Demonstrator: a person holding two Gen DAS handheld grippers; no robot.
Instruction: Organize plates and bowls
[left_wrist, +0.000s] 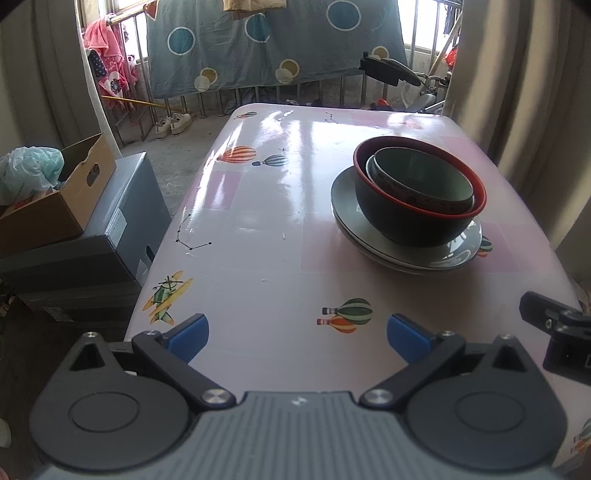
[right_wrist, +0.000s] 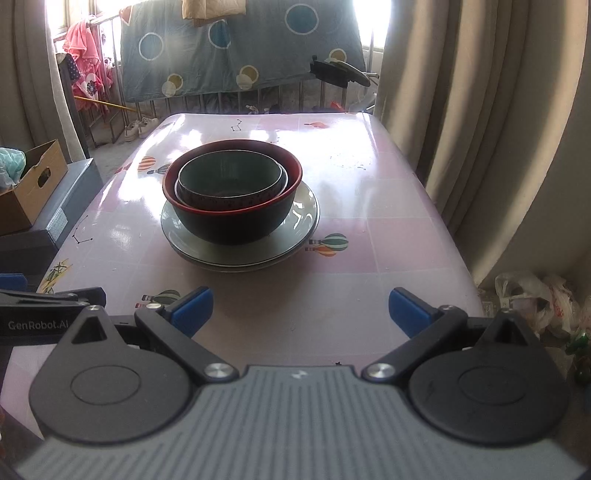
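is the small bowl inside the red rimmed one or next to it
Inside. The small green bowl sits nested upright in the red-rimmed bowl, its rim ringed by the red one, atop the stacked plates.

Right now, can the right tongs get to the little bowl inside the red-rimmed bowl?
Probably yes. The right tongs are open and empty, facing the small bowl straight ahead. It sits on top, nested in the red-rimmed bowl, and only bare table lies between.

Both wrist views look forward down the table (left_wrist: 258, 229) from its near end, sharing the stacked dishes (right_wrist: 236, 206).
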